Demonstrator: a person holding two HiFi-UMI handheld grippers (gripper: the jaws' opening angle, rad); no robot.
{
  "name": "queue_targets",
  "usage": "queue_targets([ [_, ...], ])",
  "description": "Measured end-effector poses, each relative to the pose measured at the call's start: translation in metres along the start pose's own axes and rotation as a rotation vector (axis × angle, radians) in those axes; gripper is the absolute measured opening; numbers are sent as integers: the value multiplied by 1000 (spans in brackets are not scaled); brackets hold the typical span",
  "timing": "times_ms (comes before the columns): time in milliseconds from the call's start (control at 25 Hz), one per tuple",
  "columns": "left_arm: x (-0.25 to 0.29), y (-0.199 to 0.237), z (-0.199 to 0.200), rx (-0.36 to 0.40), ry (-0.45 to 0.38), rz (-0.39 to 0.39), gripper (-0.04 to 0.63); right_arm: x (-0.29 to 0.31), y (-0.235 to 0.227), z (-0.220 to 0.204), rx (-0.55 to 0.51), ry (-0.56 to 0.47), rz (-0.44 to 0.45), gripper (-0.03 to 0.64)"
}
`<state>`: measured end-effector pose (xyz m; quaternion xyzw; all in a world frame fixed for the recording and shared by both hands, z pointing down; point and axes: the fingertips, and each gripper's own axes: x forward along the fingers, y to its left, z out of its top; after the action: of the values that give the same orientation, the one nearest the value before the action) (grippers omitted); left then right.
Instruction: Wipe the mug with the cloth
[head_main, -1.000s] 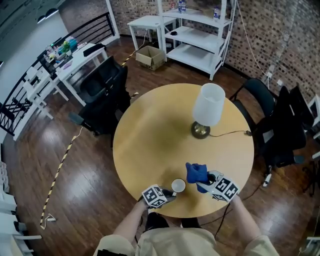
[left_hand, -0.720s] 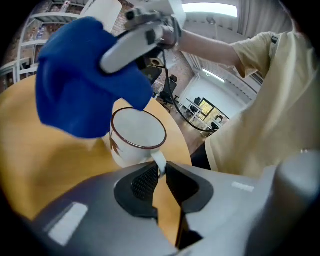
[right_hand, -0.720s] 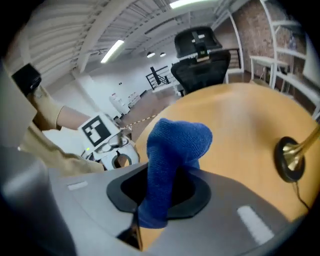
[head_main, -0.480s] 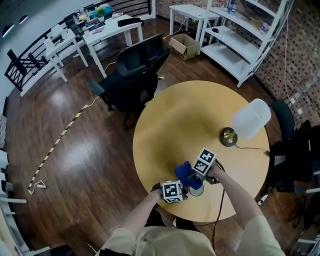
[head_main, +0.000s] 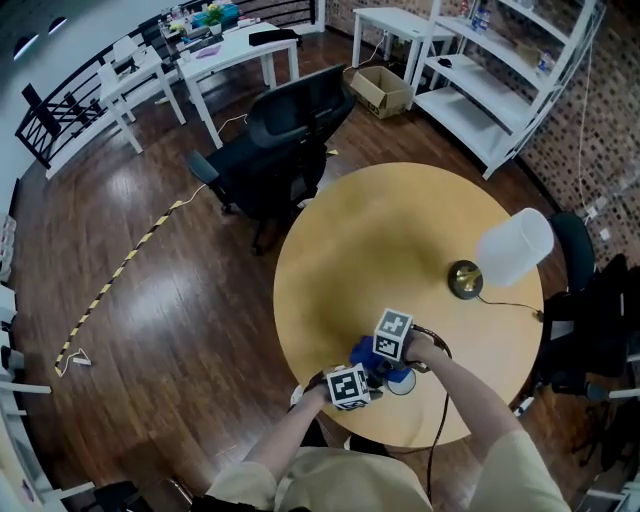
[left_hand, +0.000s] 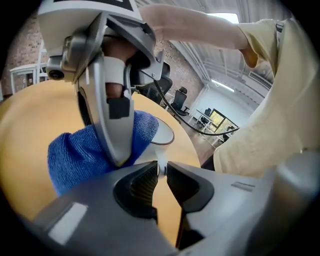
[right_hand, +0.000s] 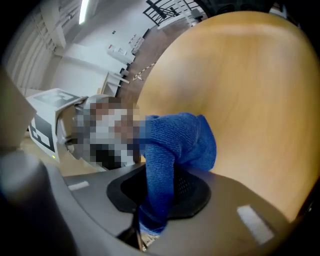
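Wooden table (head_main: 380, 240) holds white mug (left_hand: 161, 136) against crumpled blue cloth (left_hand: 82, 157).

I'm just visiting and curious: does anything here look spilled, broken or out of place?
Nothing looks spilled or broken: the mug is upright on the table. Only a striped strip trailing loose across the floor looks out of place.

Mug (head_main: 402, 383) on table (head_main: 380, 240), cloth (head_main: 360, 350) beside it, lamp (head_main: 513, 247) beyond.
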<state>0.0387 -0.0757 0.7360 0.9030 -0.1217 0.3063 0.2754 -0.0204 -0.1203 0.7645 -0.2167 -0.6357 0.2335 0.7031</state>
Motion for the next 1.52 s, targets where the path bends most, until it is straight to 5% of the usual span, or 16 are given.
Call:
queue_targets([
  [120, -3, 4, 1, -17, -18, 32, 49, 0, -4, -2, -23, -21, -23, 87],
  [400, -5, 7, 15, -45, -100, 75, 52, -13, -24, -25, 172, -251, 45, 87],
  [760, 12, -3, 6, 25, -73, 92, 58, -18, -36, -68, 339, -468, 83, 86],
  [1160, 13, -2, 3, -11, -88, 164, 61, -16, -44, -112, 541, -741, 64, 84],
  [1520, 16, -8, 5, -83, -110, 170, 60, -16, -39, -135, 781, -1130, 105, 80],
])
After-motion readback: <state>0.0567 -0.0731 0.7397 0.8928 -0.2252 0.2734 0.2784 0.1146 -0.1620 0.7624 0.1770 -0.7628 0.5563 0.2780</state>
